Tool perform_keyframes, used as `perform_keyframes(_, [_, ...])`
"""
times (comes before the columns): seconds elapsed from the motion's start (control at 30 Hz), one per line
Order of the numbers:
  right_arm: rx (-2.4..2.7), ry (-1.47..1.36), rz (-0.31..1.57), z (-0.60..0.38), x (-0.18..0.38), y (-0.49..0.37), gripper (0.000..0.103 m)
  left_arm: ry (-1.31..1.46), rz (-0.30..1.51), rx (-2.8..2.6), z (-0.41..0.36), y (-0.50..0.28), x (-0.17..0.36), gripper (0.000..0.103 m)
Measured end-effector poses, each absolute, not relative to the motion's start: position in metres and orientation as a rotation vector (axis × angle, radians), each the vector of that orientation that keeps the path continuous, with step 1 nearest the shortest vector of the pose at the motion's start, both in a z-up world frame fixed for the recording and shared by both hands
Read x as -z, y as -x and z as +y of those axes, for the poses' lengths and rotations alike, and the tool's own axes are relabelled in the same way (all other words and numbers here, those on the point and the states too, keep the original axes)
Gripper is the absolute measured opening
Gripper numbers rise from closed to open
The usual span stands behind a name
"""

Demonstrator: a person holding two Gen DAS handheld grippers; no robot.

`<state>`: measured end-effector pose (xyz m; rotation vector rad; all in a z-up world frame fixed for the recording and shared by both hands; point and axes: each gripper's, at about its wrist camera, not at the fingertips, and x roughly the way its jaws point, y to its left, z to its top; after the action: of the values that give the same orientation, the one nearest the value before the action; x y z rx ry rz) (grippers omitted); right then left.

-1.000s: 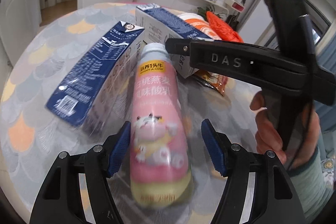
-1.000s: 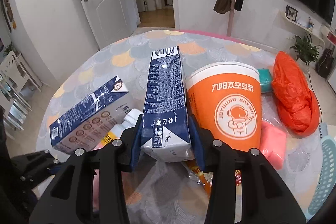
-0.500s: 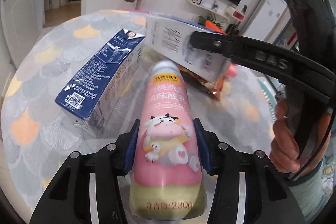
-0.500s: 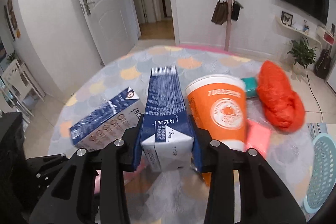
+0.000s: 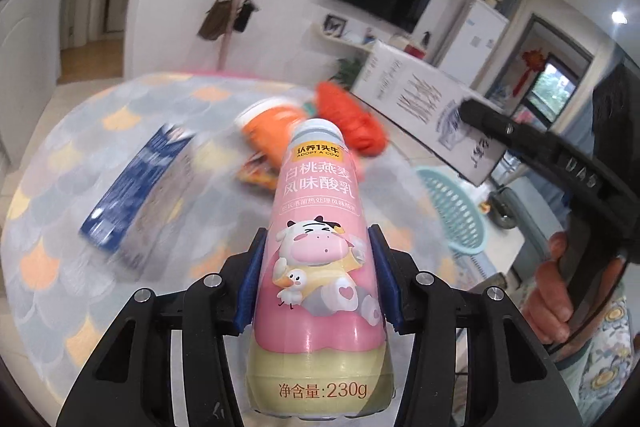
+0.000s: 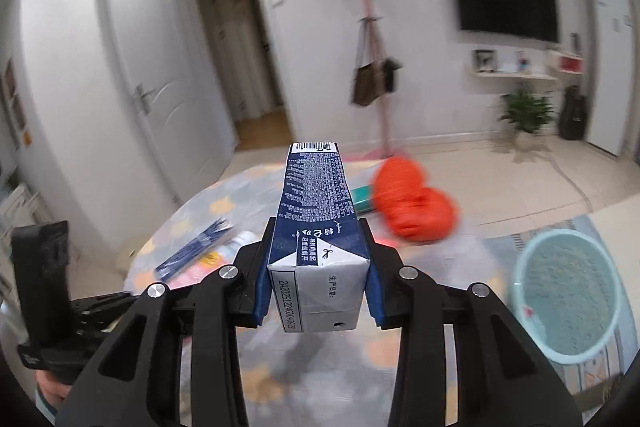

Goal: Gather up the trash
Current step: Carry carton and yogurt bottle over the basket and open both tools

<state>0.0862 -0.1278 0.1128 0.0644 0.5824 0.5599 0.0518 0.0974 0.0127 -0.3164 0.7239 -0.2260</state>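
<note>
Trash is now airborne in both my tools: left gripper (image 5: 316,281) clamps the pink yogurt bottle (image 5: 318,247), right gripper (image 6: 318,269) clamps the blue carton (image 6: 318,227), both lifted off the table (image 5: 60,187), so 2 pieces can head toward the teal basket (image 6: 570,293).

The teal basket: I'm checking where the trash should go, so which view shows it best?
The right wrist view: the teal basket shows from above, open mouth and most of its rim visible. The left wrist view shows only its slatted side, partly behind the held carton.
</note>
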Motion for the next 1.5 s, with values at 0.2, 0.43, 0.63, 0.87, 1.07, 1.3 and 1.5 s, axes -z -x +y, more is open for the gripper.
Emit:
perform_keyframes(0.2, [-0.387, -0.157, 0.554, -0.215, -0.112, -0.096, 0.034, 0.253, 0.677, 0.319, 0.038, -0.079, -0.038, 0.047])
perform_keyframes(0.43, [-0.194, -0.241, 0.546, -0.31, -0.098, -0.112, 0.034, 0.182, 0.666, 0.485, -0.059, -0.128, -0.067, 0.047])
perform_keyframes(0.63, [-0.059, -0.298, 0.588, -0.369, -0.069, -0.133, 0.034, 0.174, 0.704, 0.601, -0.134, -0.172, -0.069, 0.047])
perform_keyframes(0.87, [0.059, -0.372, 0.702, -0.407, -0.013, -0.167, 0.035, 0.154, 0.786, 0.588, -0.193, -0.226, -0.017, 0.047])
perform_keyframes(1.07, [0.134, -0.395, 0.808, -0.418, 0.036, -0.196, 0.035, 0.176, 0.971, 0.534, -0.213, -0.271, 0.056, 0.048])
perform_keyframes(1.3, [0.147, -0.413, 0.886, -0.425, 0.064, -0.213, 0.042, 0.247, 1.066, 0.527, -0.201, -0.297, 0.092, 0.049])
perform_keyframes(1.5, [0.148, -0.403, 0.877, -0.421, 0.056, -0.206, 0.047, 0.262, 1.015, 0.535, -0.191, -0.289, 0.075, 0.06])
